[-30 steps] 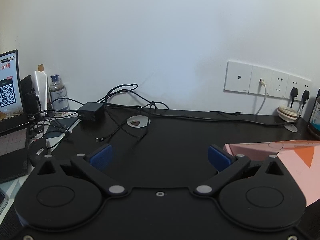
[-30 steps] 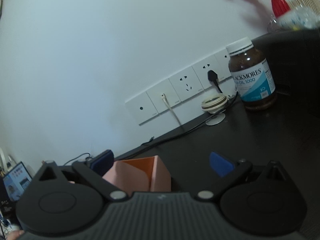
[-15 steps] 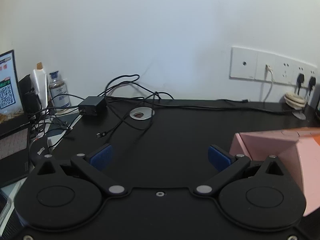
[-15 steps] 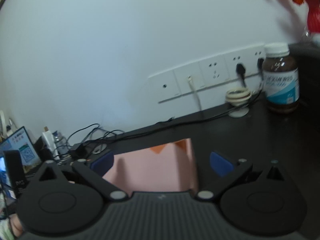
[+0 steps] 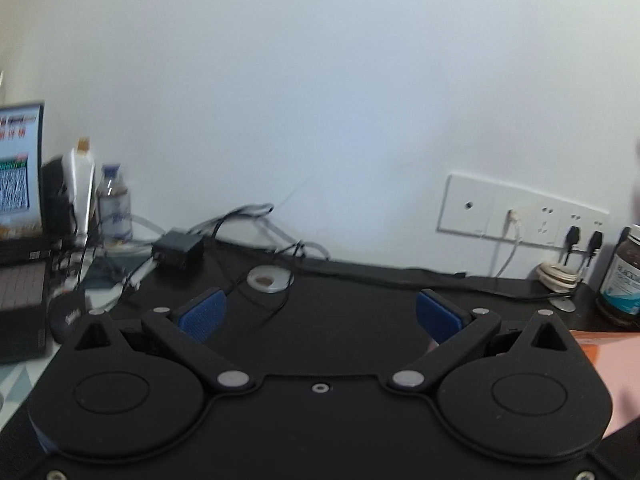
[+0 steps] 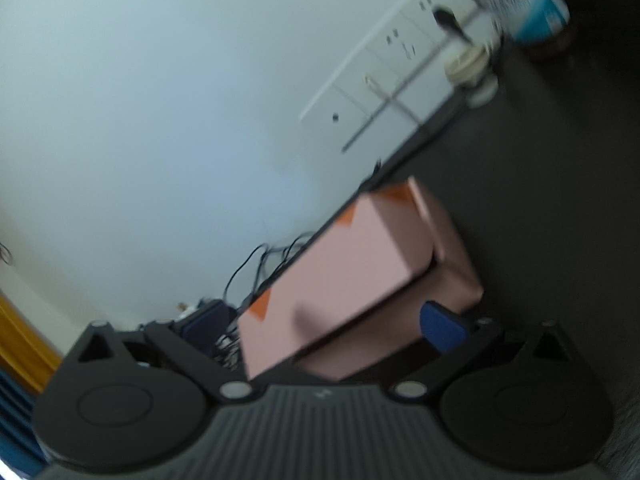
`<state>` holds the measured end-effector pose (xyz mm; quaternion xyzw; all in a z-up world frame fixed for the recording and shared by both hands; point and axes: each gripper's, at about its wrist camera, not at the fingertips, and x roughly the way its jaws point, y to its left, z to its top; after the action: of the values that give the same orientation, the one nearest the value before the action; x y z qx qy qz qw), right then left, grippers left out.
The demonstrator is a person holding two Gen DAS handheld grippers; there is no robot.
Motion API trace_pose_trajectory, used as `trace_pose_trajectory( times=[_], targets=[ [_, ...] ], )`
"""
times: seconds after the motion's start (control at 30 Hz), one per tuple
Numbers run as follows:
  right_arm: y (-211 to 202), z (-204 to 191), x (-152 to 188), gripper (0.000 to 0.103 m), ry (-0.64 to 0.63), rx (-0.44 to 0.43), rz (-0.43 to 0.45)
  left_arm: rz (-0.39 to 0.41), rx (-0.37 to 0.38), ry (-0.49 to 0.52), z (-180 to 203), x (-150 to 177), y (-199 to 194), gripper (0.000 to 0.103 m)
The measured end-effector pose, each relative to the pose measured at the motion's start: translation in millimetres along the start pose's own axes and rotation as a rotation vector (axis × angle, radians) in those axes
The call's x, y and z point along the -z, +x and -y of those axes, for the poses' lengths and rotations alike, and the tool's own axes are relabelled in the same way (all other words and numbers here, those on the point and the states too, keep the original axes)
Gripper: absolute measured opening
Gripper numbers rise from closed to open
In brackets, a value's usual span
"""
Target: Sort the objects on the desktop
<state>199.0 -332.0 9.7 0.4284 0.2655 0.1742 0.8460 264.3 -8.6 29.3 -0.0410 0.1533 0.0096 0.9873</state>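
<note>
A pink box [image 6: 344,276] with orange corner marks lies on the black desk [image 6: 540,208], its lid slightly ajar. My right gripper [image 6: 324,320] is open, with the near end of the box between its fingers. The right blue pad [image 6: 442,326] is at the box's lower corner, and the left pad stands apart from it. The view is tilted and blurred. In the left wrist view my left gripper [image 5: 320,315] hangs open over the bare desk [image 5: 340,304], nothing between its blue pads [image 5: 202,314]. The pink box [image 5: 612,360] shows at the right edge.
A brown supplement bottle [image 5: 624,280] and a coiled cable [image 5: 558,276] stand by the wall sockets [image 5: 520,216] at the back right. A power adapter [image 5: 178,246] with tangled cables, a white disc [image 5: 269,279], small bottles [image 5: 114,208] and a laptop [image 5: 20,200] crowd the left.
The right gripper's view has rolled and swung, so the box now runs lengthwise between its fingers. In the left view the box has slid to the lower right edge and the brown bottle appeared.
</note>
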Motion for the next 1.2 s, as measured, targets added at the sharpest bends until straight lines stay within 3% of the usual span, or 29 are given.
trace_pose_trajectory(
  times=[0.13, 0.33, 0.6, 0.8, 1.2],
  targets=[
    [-3.1, -9.3, -0.8, 0.102, -0.032, -0.04, 0.045, 0.046, -0.001, 0.054, 11.4, 2.2, -7.8, 0.103],
    [-10.3, -44.0, -10.1, 0.102, -0.183, -0.041, 0.144, 0.017, 0.034, 0.013, 5.5, 0.2, -2.3, 0.103],
    [-0.9, -47.1, -12.6, 0.102, -0.233, 0.02, 0.162, -0.012, 0.019, -0.013, -2.8, -1.0, 2.5, 0.103],
    [18.5, -36.3, -15.5, 0.102, -0.267, 0.116, 0.161, -0.004, 0.017, 0.018, 2.1, 1.4, 2.3, 0.103],
    [37.3, -23.3, -20.5, 0.102, -0.266, 0.119, 0.147, -0.008, -0.008, 0.013, -1.3, 1.7, 6.5, 0.103]
  ],
)
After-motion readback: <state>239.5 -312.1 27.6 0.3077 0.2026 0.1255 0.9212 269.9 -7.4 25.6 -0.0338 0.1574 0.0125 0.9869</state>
